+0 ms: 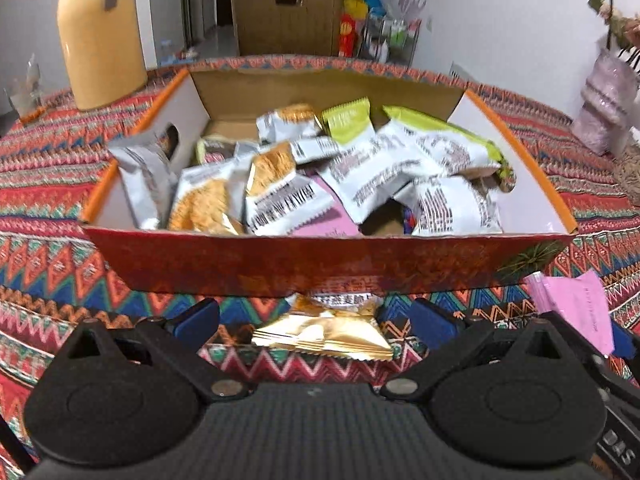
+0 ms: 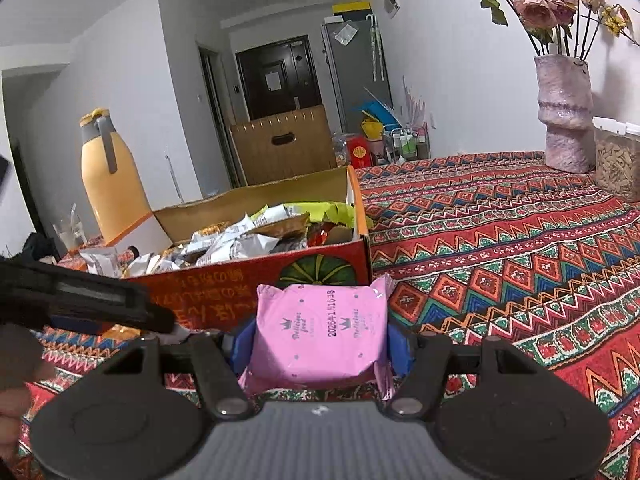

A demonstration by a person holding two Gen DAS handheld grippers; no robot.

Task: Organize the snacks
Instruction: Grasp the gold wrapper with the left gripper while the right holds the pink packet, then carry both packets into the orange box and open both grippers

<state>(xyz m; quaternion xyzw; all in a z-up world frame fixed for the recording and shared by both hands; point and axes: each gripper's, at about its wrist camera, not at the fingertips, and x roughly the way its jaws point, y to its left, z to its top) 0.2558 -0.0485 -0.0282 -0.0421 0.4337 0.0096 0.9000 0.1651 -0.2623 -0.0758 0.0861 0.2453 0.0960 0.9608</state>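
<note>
Your right gripper (image 2: 320, 340) clamped the pink packet (image 2: 320, 336) at both sides; looked light, crushable. Left gripper (image 1: 316, 320) stood open around the gold packet (image 1: 324, 332); 2 snacks left outside the box (image 1: 320, 260).

I read "Delicious food" and a date stamp starting "2026" on the pink packet (image 2: 320, 336), centre frame.

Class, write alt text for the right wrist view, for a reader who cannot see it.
The right tongs grip a pink square snack packet in front of a red cardboard box full of wrapped snacks, on a patterned red tablecloth. A yellow jug stands behind the box.
</note>
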